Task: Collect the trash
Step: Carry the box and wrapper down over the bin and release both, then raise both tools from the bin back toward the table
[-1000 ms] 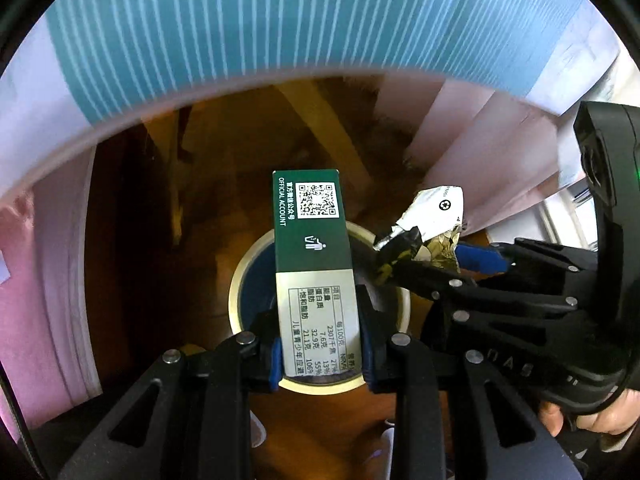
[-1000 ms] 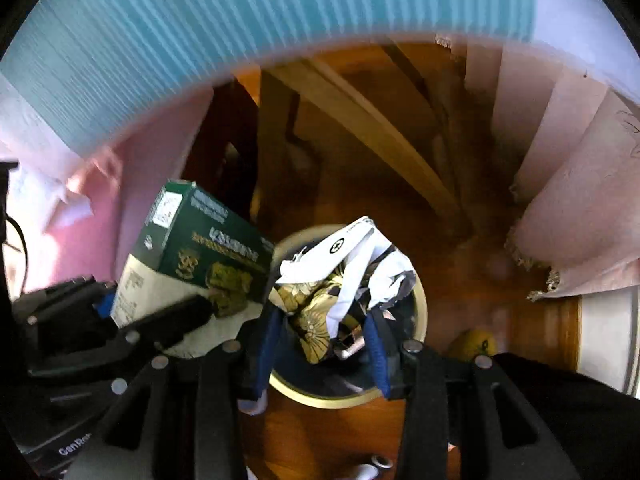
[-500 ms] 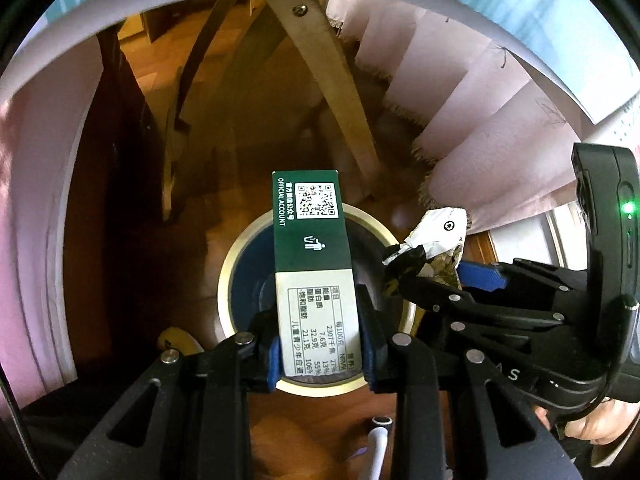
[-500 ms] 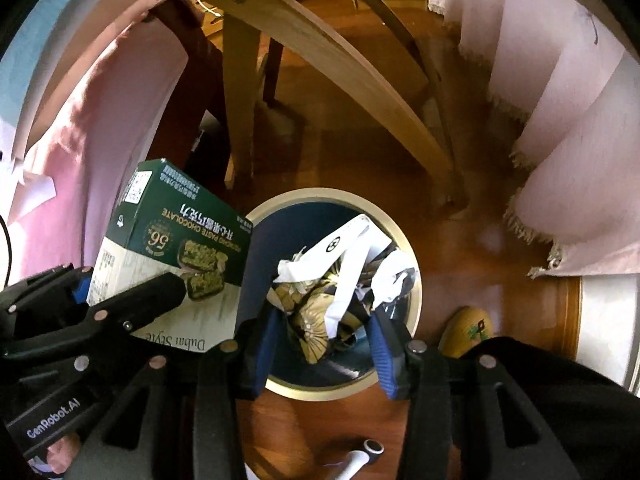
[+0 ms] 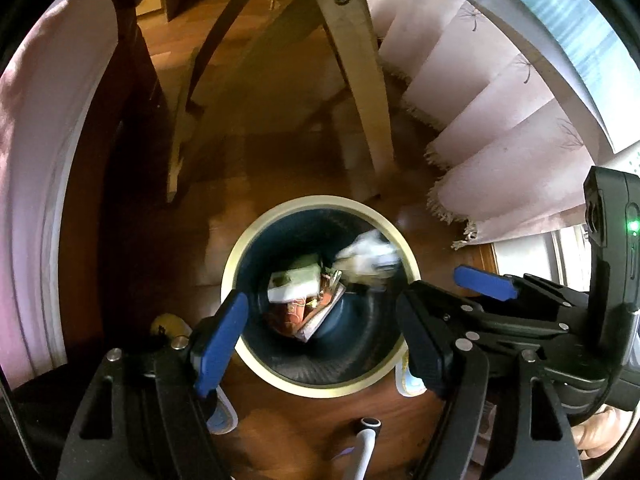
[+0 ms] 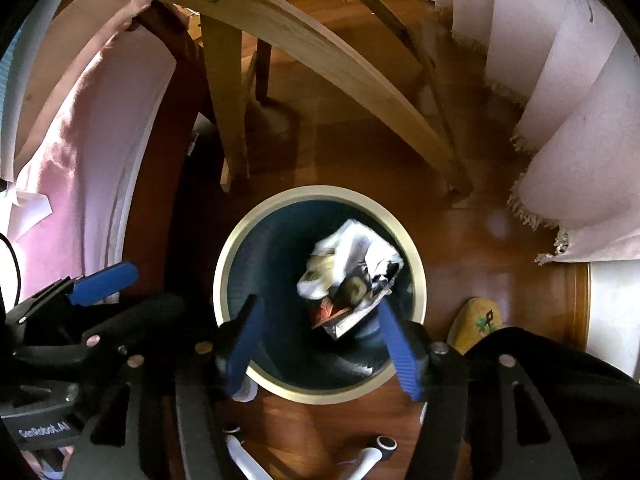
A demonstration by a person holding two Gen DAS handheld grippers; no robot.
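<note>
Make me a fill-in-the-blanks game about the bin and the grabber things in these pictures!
1. The crumpled wrapper is falling into the round ____.
2. The pads on both grippers are coloured ____.
3. The left gripper and the right gripper have just been opening, and both now hold ____.
4. The bin stands on a ____ floor.

Missing words: bin; blue; nothing; wooden

wooden floor point(image 5: 280, 152), round bin point(image 5: 240, 248) standing on it
</note>
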